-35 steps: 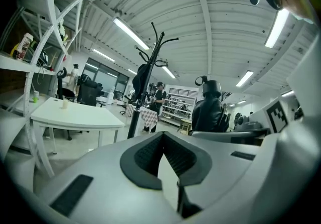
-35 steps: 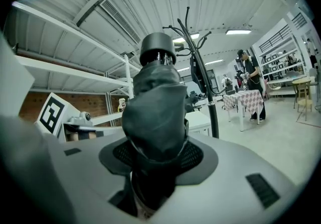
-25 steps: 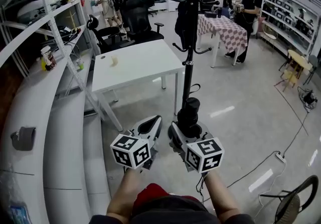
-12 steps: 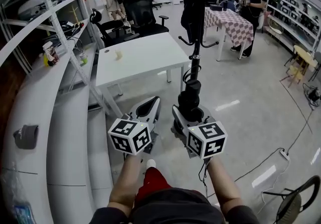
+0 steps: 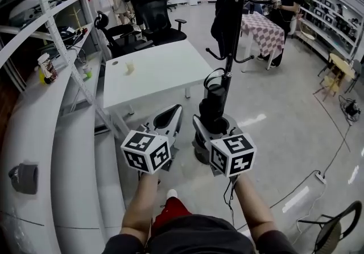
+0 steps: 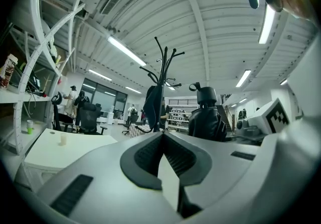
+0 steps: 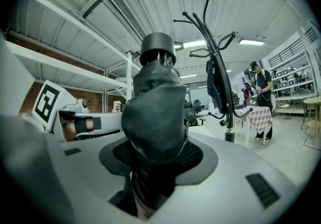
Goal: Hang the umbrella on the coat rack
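A folded black umbrella [image 5: 214, 107] stands upright in my right gripper [image 5: 207, 130], whose jaws are shut on its lower part. In the right gripper view the umbrella [image 7: 155, 112] fills the gap of that gripper [image 7: 155, 152]. The black coat rack [image 5: 233, 31] rises just behind the umbrella, with a dark garment [image 5: 223, 16] on one hook; its base is hidden. The rack [image 7: 220, 82] shows to the right in the right gripper view. My left gripper [image 5: 170, 115] floats level beside the umbrella, its tips together on nothing. In its own view, that gripper [image 6: 163, 135] has the umbrella [image 6: 206, 117] to its right.
A white table [image 5: 153, 70] with a small cup [image 5: 129, 66] stands left of the rack. White shelving [image 5: 57, 48] runs along the left. Office chairs [image 5: 153, 16] are behind the table. A checkered table [image 5: 263, 28] and a standing person [image 5: 287, 2] are at the back right. A cable [image 5: 318, 176] crosses the floor.
Both grippers and the umbrella have moved forward toward the coat rack and a little up. The rack and the white table now sit closer in the head view.
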